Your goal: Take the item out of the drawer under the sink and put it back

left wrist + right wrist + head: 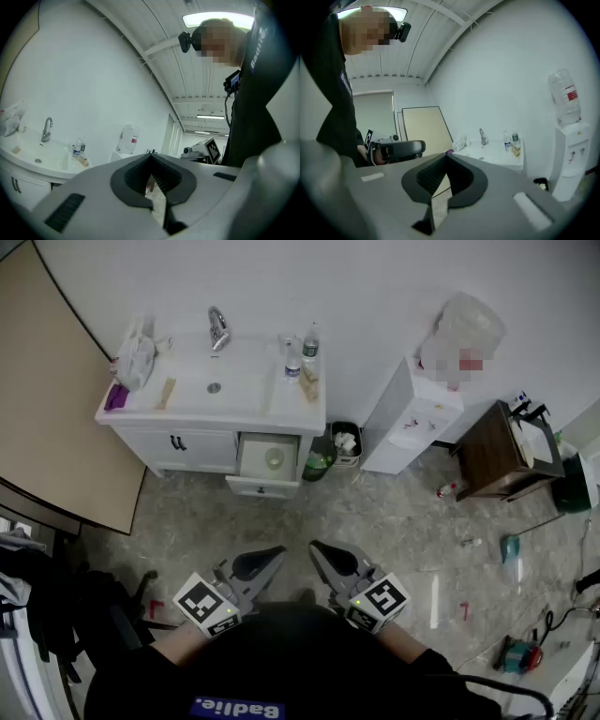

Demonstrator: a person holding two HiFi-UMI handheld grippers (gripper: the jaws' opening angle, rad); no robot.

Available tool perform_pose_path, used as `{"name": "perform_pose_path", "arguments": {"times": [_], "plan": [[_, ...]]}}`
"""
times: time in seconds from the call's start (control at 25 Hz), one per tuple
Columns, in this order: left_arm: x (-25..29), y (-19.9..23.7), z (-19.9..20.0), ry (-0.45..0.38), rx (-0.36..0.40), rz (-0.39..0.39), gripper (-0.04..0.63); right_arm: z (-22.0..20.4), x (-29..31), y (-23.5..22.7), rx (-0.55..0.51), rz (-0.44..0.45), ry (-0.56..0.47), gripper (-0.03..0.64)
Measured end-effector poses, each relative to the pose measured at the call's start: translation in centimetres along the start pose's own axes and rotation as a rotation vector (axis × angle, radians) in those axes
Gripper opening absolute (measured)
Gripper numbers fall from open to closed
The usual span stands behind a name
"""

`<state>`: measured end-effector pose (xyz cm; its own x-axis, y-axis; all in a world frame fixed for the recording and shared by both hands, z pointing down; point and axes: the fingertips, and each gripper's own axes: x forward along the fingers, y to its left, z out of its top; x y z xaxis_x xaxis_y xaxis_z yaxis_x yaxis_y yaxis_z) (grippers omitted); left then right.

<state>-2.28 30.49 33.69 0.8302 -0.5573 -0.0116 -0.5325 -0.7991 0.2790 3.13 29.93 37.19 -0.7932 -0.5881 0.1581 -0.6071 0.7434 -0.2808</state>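
Note:
The white sink cabinet [211,409] stands against the far wall. Its right-hand drawer [264,487] is pulled open, and a pale round item [274,458] lies inside. Both grippers are held low in front of the person, well short of the cabinet, over the marble floor. My left gripper [278,550] is shut with nothing between its jaws; in the left gripper view its tips [151,157] meet. My right gripper [315,546] is shut and empty too, its tips [446,155] touching. The sink [497,152] shows far off in the right gripper view.
Bottles [292,362] and a plastic bag [136,357] sit on the counter. A green bottle [319,463] and a small bin [345,442] stand beside the drawer. A water dispenser [412,418] and brown side table [492,451] are at the right, a beige board [56,399] at the left.

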Motion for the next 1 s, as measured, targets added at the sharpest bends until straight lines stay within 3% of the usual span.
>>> {"name": "perform_pose_path", "arguments": {"times": [1.0], "plan": [[2.7,-0.4,0.0,-0.001,0.018,0.04,0.006,1.8,-0.6,-2.2,0.008,0.053,-0.059,0.002]]}}
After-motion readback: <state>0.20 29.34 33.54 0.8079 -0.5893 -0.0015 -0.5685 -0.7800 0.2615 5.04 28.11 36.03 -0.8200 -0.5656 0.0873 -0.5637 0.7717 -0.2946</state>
